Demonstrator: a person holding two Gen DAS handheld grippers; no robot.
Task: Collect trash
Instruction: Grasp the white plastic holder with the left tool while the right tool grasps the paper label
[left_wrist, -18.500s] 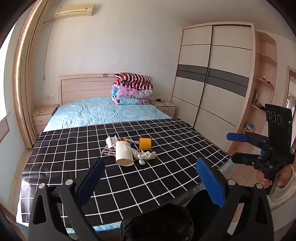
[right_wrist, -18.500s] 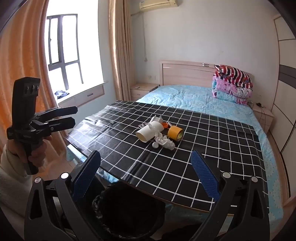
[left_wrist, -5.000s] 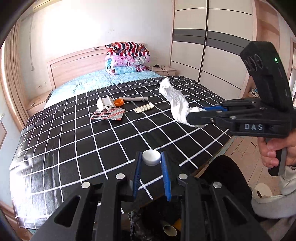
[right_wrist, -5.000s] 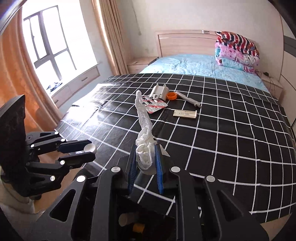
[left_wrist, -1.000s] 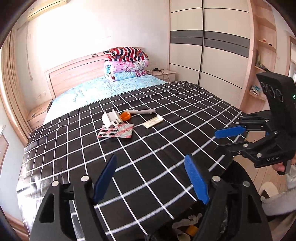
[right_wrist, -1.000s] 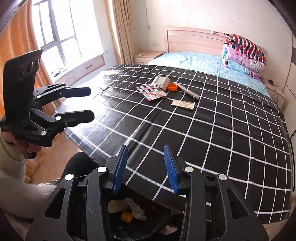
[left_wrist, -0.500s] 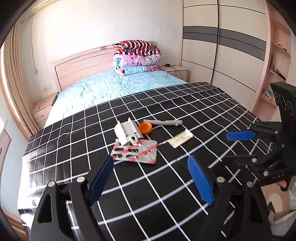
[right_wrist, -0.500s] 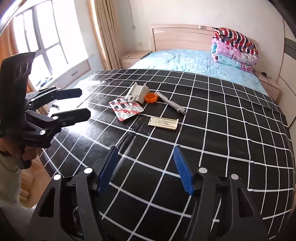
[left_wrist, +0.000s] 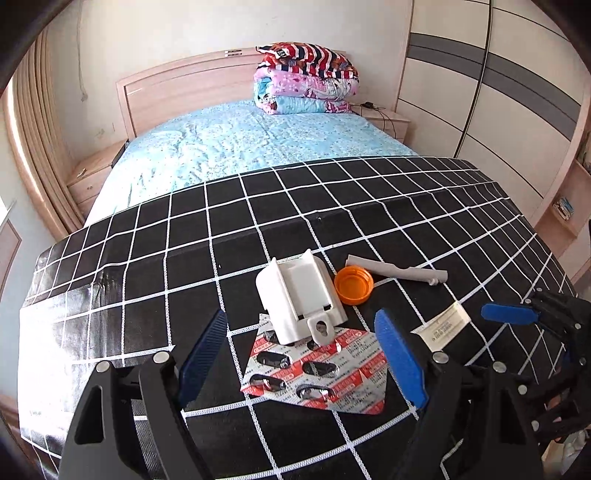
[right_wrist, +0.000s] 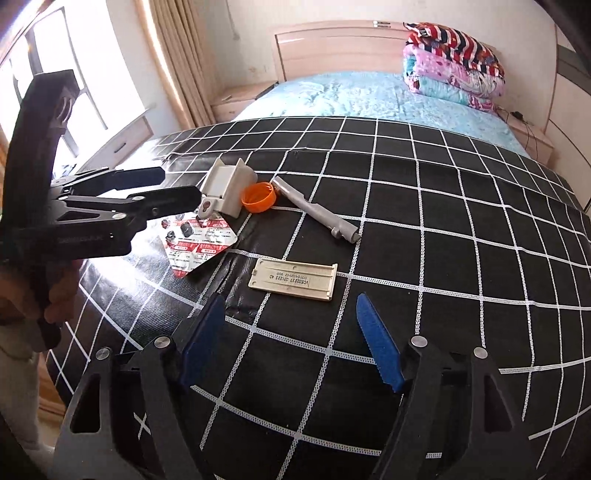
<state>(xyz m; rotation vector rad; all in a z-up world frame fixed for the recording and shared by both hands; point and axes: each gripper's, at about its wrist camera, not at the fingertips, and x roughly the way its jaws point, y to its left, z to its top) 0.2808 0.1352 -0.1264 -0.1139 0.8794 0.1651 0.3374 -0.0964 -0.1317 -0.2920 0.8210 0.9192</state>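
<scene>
Trash lies on a black checked tablecloth (left_wrist: 155, 280): a white plastic holder (left_wrist: 300, 298), a red-and-silver pill blister (left_wrist: 317, 373), an orange cap (left_wrist: 353, 285), a grey tube (left_wrist: 397, 272) and a beige label strip (left_wrist: 443, 325). My left gripper (left_wrist: 303, 365) is open, its fingers either side of the holder and blister. My right gripper (right_wrist: 291, 341) is open just short of the label strip (right_wrist: 293, 283). The right wrist view also shows the left gripper (right_wrist: 168, 188) at the holder (right_wrist: 227, 186), the blister (right_wrist: 197, 242), the cap (right_wrist: 258, 196) and the tube (right_wrist: 316, 213).
Behind the table is a bed with a blue cover (left_wrist: 243, 147) and stacked quilts (left_wrist: 306, 79). A wardrobe (left_wrist: 491, 92) stands on the right, a curtain and window (right_wrist: 92, 96) on the left.
Both grippers have moved forward over the table toward the trash. The left now straddles the holder and blister; the right has come up to the label strip. The bin has left view.
</scene>
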